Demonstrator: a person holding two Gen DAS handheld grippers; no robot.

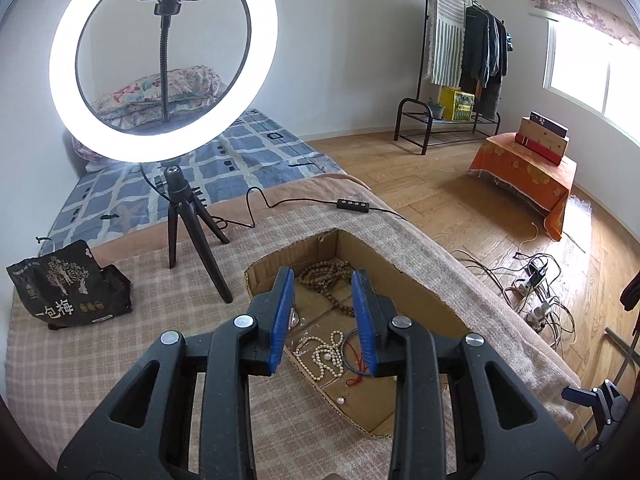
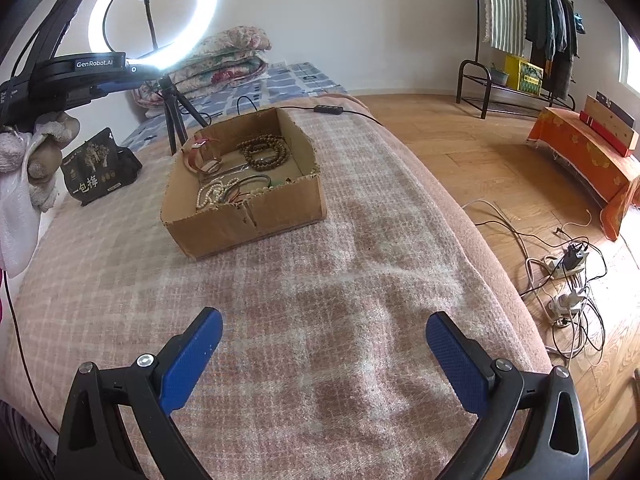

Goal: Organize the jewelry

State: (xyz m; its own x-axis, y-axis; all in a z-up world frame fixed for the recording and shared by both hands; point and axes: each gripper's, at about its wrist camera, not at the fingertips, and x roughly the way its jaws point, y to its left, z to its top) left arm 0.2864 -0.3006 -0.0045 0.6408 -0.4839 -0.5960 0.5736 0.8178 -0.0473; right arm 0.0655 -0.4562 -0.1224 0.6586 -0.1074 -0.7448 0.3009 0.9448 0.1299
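1. The left gripper (image 1: 324, 280) hangs above the cardboard box (image 1: 420, 292), pads parted and nothing between them. A descent from here could snag the pearl strand (image 1: 326, 354) or the red cord beside it, since the pieces lie tangled.
2. The wooden bead necklace (image 1: 328, 284) lies coiled at the far end of the box (the same box appears in the right view, well ahead of the fingers). Pinching one loop would likely drag out the whole coil.
3. The right gripper (image 2: 324, 354) stands wide apart and empty over the checked blanket (image 2: 320, 280). Lowering it could catch the nap.
4. The ring light (image 1: 164, 60) stands just beside the box; a sideways swing could tip its tripod.
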